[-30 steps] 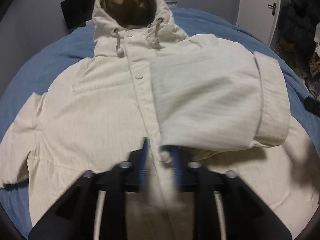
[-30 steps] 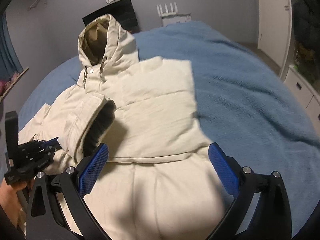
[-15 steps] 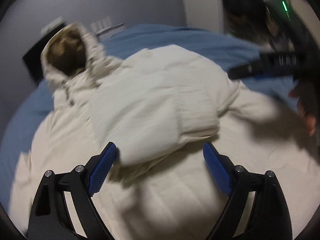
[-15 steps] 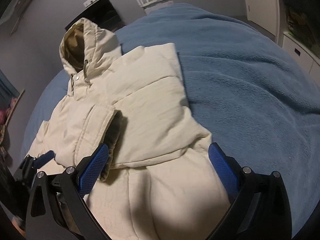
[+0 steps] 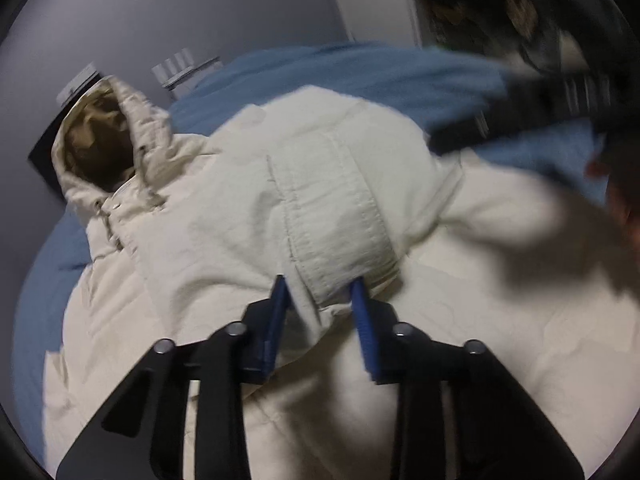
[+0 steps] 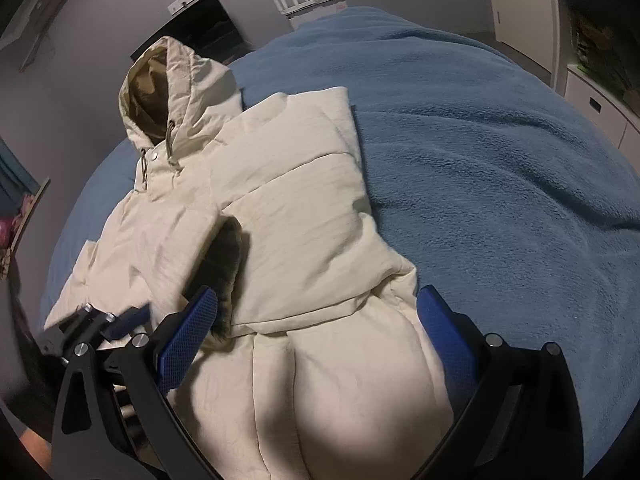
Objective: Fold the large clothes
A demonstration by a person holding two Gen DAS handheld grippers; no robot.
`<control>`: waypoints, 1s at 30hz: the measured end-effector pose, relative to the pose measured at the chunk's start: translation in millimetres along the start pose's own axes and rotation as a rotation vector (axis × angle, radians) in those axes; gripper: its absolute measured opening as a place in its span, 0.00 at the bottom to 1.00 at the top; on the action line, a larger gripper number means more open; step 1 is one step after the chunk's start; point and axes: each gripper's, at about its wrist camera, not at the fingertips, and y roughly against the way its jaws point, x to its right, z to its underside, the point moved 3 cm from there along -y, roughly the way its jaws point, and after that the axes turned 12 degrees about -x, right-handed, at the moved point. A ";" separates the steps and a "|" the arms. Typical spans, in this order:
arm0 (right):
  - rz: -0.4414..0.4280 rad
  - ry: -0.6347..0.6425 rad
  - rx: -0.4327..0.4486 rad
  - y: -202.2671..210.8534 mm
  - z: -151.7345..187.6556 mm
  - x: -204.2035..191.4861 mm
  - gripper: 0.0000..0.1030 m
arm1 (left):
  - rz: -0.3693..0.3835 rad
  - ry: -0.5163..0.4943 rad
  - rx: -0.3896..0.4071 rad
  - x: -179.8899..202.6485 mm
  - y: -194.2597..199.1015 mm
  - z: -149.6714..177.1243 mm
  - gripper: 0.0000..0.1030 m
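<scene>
one cream hooded jacket (image 6: 280, 208), flat on blue blanket (image 6: 500, 160); one sleeve (image 5: 332, 216) folded across chest, far sleeve, hem and hood judged still to fold. left gripper (image 5: 320, 304): jaws just closing, pads pinching that sleeve's cuff edge. right gripper (image 6: 316, 320): jaws wide, empty, over hem. surroundings: dark cabinet (image 6: 204, 20), white router (image 6: 308, 2); nothing obstructing.

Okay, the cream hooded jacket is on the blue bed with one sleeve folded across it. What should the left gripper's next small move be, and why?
Probably lift the sleeve cuff slightly and draw it flatter across the jacket. The left gripper has just been closing, and cuff fabric sits bunched between its blue pads. The right gripper hangs open over the jacket's lower part, holding nothing, so the left one has the only grip.
</scene>
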 end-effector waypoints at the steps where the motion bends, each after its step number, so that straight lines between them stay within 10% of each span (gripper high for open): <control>1: 0.007 0.012 0.000 -0.6 0.3 -2.6 0.93 | 0.006 0.025 0.013 -6.4 4.7 -0.3 0.26; 12: 0.044 0.136 0.019 -2.1 7.8 -27.7 0.93 | 0.009 0.392 0.053 -144.3 65.8 42.2 0.03; 26: 0.067 0.277 -0.001 -20.7 10.9 -66.5 0.93 | 0.027 0.728 -0.133 -225.9 2.8 136.3 0.03; 28: 0.060 0.269 -0.005 -23.3 5.5 -69.4 0.93 | 0.023 0.765 -0.143 -232.8 2.6 140.9 0.16; 30: 0.053 0.260 -0.012 -25.8 0.0 -72.2 0.93 | -0.030 0.828 -0.137 -237.8 8.8 151.0 0.63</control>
